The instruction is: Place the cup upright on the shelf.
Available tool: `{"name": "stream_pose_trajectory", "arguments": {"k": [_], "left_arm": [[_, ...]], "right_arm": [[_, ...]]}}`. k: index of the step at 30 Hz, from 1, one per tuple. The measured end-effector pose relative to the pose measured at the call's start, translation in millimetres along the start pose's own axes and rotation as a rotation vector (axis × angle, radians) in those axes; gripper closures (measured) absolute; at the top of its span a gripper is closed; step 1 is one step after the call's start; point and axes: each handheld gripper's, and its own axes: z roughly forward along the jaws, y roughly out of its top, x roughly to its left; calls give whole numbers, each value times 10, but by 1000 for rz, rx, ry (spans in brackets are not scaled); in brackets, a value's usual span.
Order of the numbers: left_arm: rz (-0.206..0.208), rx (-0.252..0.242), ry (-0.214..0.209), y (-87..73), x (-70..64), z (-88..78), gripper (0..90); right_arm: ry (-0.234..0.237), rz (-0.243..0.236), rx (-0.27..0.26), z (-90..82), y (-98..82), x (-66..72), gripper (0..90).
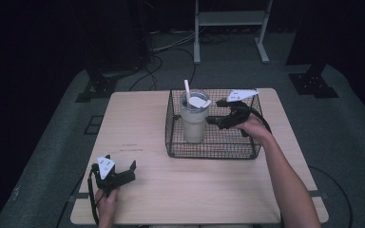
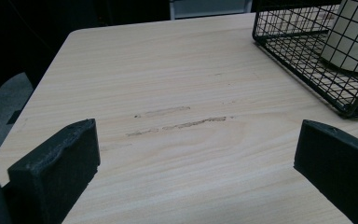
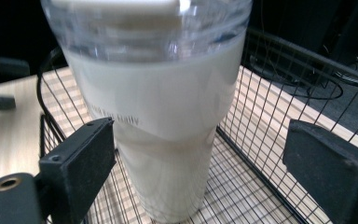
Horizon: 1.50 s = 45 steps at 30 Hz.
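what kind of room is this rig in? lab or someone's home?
Most likely a lab or recording studio, not a home. A bare wooden table stands on grey carpet with dark surroundings, loose cables run across the floor behind it, and a metal equipment frame stands at the back.

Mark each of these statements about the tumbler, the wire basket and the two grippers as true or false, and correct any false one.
1. The tumbler stands upright inside the wire basket. True.
2. The right gripper is shut on the tumbler. False: its jaws stand open on either side of it, not touching.
3. The left gripper is inside the basket. False: it sits low over the bare table, apart from the basket, jaws open.
4. A straw sticks up from the tumbler's lid. True.
5. The basket lies tipped on its side. False: it sits flat on the table.
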Motion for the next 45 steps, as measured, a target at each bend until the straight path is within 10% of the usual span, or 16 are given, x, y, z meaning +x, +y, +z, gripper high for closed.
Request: {"name": "stream_pose_trajectory", "arguments": {"k": [45], "left_arm": [[-1, 1, 2, 1, 0, 3, 0]], "right_arm": [[-61, -29, 5, -640, -10, 423, 85]]}}
